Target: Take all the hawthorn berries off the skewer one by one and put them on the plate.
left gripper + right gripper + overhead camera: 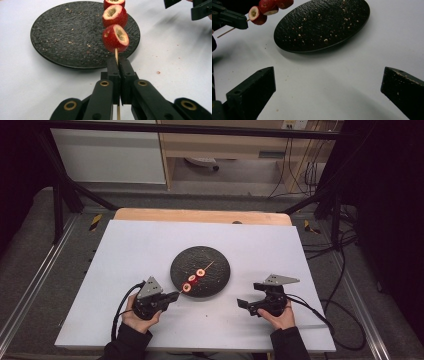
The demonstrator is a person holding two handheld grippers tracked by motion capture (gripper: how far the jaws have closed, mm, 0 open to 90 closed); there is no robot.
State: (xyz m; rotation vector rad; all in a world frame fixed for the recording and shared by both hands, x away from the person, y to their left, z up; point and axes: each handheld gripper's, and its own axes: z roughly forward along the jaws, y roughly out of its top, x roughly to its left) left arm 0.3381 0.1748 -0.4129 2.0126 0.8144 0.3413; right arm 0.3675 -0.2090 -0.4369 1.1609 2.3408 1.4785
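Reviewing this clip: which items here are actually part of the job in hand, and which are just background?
In play:
- skewer with red fruit pieces, clamped in the left gripper
- black plate beneath it
- right gripper, open, holding nothing

Lying about:
- crumbs on the plate
- wooden board behind the white table
- floor cables
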